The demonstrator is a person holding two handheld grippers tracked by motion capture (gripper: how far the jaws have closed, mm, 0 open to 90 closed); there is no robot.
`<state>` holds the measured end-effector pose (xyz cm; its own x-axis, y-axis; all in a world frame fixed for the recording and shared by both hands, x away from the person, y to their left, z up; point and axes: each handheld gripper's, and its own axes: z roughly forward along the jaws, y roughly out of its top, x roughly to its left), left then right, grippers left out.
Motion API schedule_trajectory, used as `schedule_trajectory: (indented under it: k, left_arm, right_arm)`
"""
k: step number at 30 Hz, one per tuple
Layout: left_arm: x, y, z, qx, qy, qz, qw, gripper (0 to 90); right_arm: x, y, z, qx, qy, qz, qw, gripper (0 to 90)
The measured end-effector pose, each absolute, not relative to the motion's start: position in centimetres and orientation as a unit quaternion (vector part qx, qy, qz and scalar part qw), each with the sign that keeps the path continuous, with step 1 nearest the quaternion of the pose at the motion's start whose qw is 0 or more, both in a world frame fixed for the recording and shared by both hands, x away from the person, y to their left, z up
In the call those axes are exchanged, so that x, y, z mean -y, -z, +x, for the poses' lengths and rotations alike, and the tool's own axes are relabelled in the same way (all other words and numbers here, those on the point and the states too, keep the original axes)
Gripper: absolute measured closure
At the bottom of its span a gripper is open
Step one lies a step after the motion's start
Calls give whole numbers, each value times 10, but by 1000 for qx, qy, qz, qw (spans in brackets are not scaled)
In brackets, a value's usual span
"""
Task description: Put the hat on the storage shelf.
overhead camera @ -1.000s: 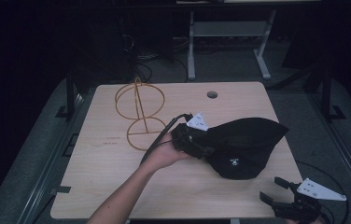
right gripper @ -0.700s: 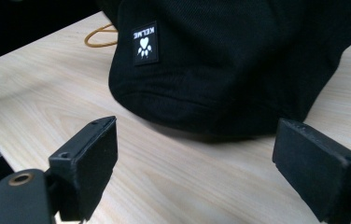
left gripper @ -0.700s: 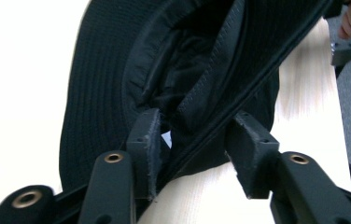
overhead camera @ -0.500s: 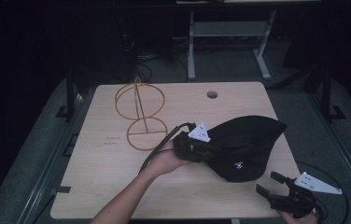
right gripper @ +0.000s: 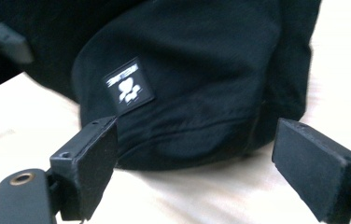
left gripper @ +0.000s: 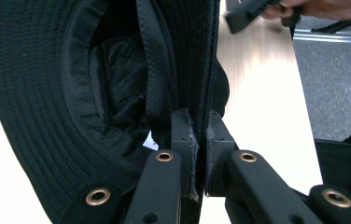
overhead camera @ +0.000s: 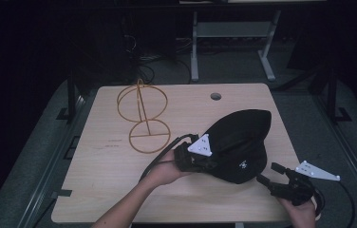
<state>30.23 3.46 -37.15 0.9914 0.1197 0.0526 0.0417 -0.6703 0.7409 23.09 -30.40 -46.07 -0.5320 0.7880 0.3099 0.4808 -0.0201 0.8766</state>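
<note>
A black bucket hat (overhead camera: pixel 240 142) lies on the wooden table (overhead camera: pixel 100 180), right of centre. My left gripper (overhead camera: pixel 211 165) is at the hat's left edge; its jaws have just been closing. In the left gripper view the left gripper (left gripper: pixel 200 140) is shut on a fold of the hat's brim (left gripper: pixel 47 93), with the fabric pinched between the pads. My right gripper (overhead camera: pixel 269 173) stands open just off the hat's front right side. In the right gripper view the right gripper (right gripper: pixel 194 158) is open, with the hat's crown (right gripper: pixel 201 70) and its white label (right gripper: pixel 129 86) just beyond the pads.
A gold wire stand (overhead camera: pixel 143 114) made of two rings and a post stands at the table's back left. A cable hole (overhead camera: pixel 215 96) sits near the far edge. Dark floor and a desk frame lie beyond the table.
The left gripper's jaws closed on the hat's brim. The right gripper moved up and left, closer to the hat.
</note>
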Motion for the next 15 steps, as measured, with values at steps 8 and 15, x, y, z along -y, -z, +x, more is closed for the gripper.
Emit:
schedule_trajectory:
  k: [8,15]
  left_arm:
    - [-48,375,299,-47,-38,904,424,855]
    - [-55,379,295,-48,-37,901,430,855]
  right_arm:
    - [300,459,254,-684,-548,467,119,182]
    - [290,468,262,-682,-557,463,100,443]
